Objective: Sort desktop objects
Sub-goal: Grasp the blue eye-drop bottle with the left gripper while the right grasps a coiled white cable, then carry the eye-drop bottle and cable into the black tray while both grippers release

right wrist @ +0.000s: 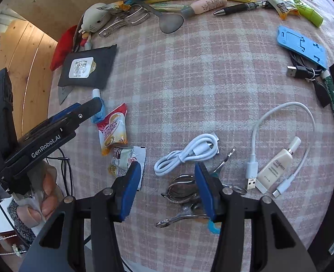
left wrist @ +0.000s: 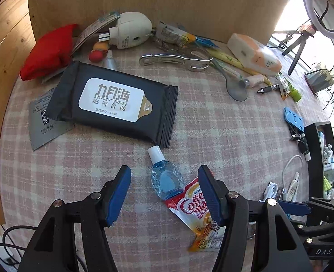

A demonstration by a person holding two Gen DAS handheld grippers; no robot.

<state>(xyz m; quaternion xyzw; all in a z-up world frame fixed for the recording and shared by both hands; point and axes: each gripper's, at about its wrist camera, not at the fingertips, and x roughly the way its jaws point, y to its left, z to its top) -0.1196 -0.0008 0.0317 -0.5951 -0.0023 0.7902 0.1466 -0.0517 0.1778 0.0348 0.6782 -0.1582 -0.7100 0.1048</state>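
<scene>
My left gripper (left wrist: 164, 172) points down at the checked cloth (left wrist: 212, 131) and is open. A small blue eye-drop bottle (left wrist: 164, 179) with a white cap lies between its blue pads, touching neither. A Coffee-mate sachet (left wrist: 194, 206) lies beside the bottle, partly under the right finger. My right gripper (right wrist: 167, 167) is also open. A bunch of metal clippers (right wrist: 180, 190) lies between its jaws and partly under the right pad. A coiled white cable (right wrist: 187, 153) lies just past its tips. In the right wrist view the left gripper (right wrist: 94, 108) hovers over the bottle.
A black wet-wipes pack (left wrist: 114, 104), red pouch (left wrist: 49, 52), white plug (left wrist: 132, 29), metal opener (left wrist: 173, 59), spoon (left wrist: 235, 88) and tissue pack (left wrist: 253, 54) lie along the wooden back board. A blue stand (right wrist: 303, 45), white USB cable (right wrist: 280, 136) and cream tube (right wrist: 278, 165) lie right.
</scene>
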